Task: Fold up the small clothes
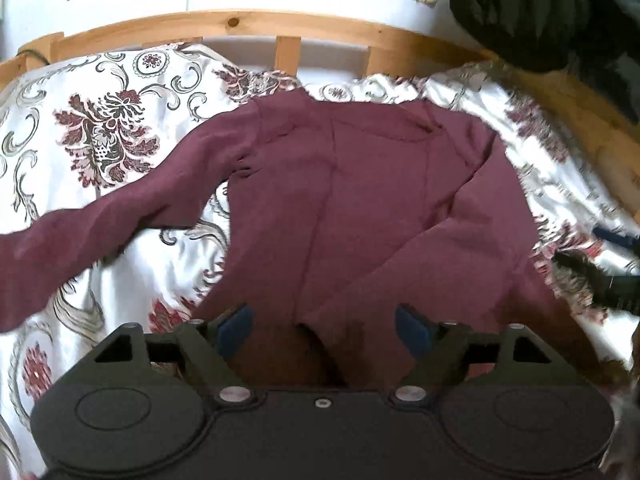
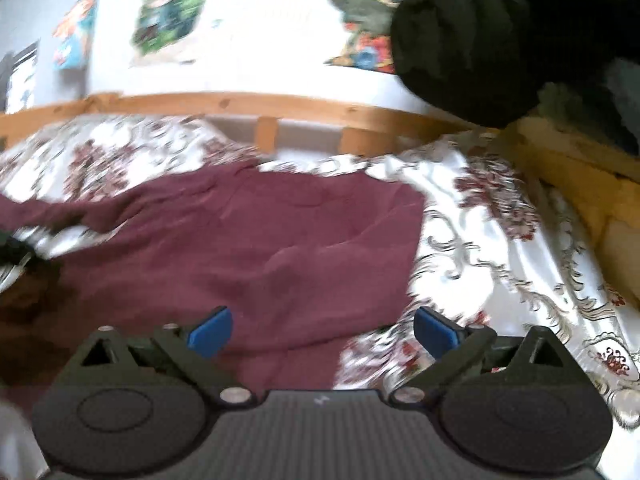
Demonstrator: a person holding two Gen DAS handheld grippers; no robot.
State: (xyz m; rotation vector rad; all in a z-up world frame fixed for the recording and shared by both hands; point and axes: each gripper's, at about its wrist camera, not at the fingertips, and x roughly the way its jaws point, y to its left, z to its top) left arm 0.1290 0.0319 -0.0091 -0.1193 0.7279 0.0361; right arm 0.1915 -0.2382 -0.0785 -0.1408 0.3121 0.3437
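Note:
A maroon long-sleeved top [image 1: 360,200] lies flat on the floral bedspread [image 1: 100,140]. Its left sleeve [image 1: 100,232] stretches out to the left; its right sleeve is folded across the body. My left gripper [image 1: 324,326] is open and empty above the top's near hem. In the right wrist view the top [image 2: 240,248] fills the middle and left. My right gripper [image 2: 322,332] is open and empty over the top's right edge. The right gripper shows as a dark shape [image 1: 608,284] at the right edge of the left wrist view.
A wooden bed rail [image 1: 240,26] runs along the far side, with a white wall and colourful posters [image 2: 172,8] behind it. A dark green bulky cloth [image 2: 500,40] hangs at the upper right. The wooden frame continues down the right side [image 2: 580,184].

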